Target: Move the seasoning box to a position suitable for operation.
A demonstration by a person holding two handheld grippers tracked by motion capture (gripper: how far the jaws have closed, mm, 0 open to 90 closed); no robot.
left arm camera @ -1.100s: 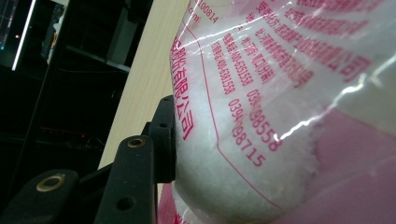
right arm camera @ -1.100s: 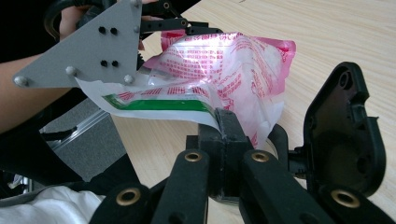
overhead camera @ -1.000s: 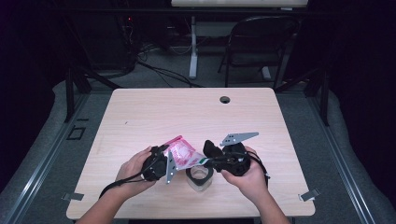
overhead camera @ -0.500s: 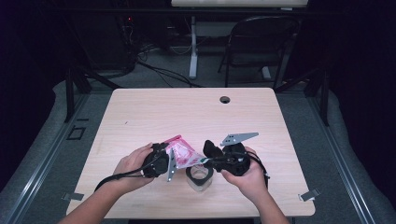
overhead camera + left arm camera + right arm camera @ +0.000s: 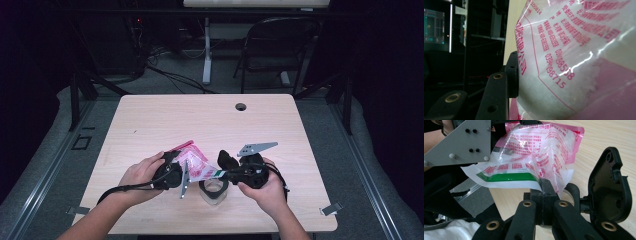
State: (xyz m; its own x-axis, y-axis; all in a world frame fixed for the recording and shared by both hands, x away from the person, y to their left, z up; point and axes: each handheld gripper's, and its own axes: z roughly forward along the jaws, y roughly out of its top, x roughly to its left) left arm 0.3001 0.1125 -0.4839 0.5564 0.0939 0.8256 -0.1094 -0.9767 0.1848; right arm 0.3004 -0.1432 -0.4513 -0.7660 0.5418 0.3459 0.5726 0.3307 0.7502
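Wooden table, clear jar on it

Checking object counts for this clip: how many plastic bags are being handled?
1. The pink-printed plastic bag is held above the table, between the left gripper and the right gripper, over a jar. Any others would be hidden.

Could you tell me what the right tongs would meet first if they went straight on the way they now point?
Probably the left tongs: the right tongs, shut on the plastic bag, point across the bag towards them, though depth is hard to judge.
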